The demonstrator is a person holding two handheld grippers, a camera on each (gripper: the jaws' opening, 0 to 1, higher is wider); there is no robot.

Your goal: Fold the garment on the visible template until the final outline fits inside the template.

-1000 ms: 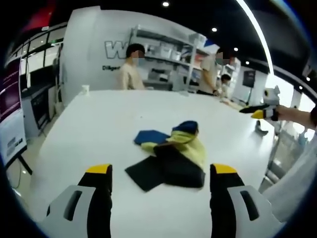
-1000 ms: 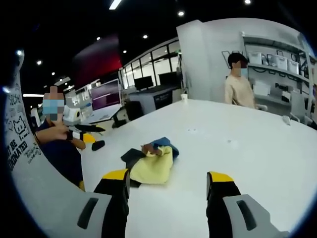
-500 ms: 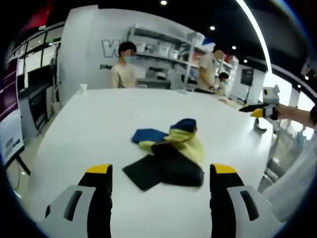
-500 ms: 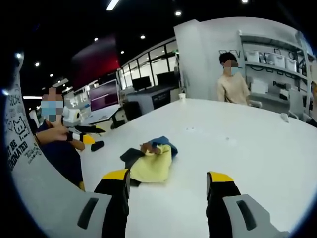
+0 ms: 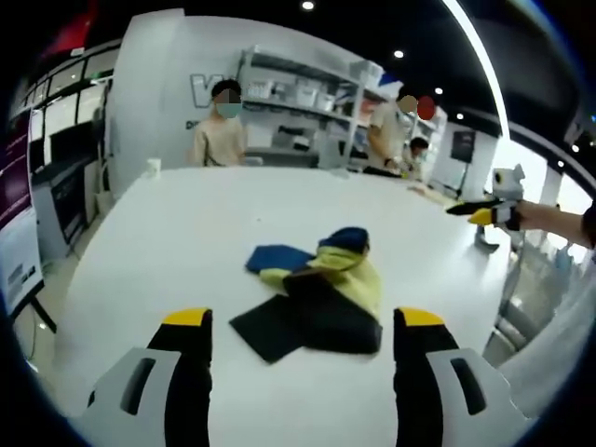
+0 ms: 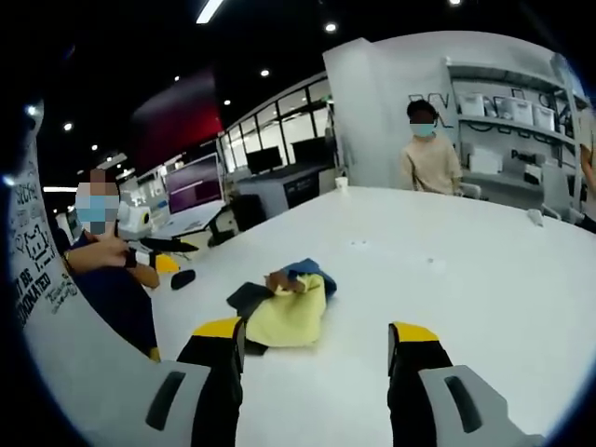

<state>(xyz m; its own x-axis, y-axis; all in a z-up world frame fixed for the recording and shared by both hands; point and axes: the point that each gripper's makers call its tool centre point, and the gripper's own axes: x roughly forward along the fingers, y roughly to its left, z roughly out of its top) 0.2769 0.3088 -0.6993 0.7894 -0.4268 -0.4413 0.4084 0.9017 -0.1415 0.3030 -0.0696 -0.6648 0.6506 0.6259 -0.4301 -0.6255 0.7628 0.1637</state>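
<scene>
1. The right gripper [image 6: 317, 346] hangs above the white table [image 6: 484, 279], jaws spread wide with nothing between them.
2. A crumpled garment [image 6: 284, 309], yellow, blue and black, lies on the table beyond the left jaw.
3. A person [image 6: 428, 154] stands at the far edge.
4. Another person [image 6: 107, 270] is at the left.

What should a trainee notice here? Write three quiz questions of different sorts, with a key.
1. True or false: the left gripper is shut on the garment.
2. Which colour of the garment faces the right gripper most? A) yellow B) red C) white
3. Fill in: the garment lies crumpled on a white ____.

Key:
1. False. Both grippers are open and hold nothing; the garment lies ahead of them.
2. A. In the right gripper view, yellow cloth faces the camera, with blue and black at its edges.
3. Table.
</scene>
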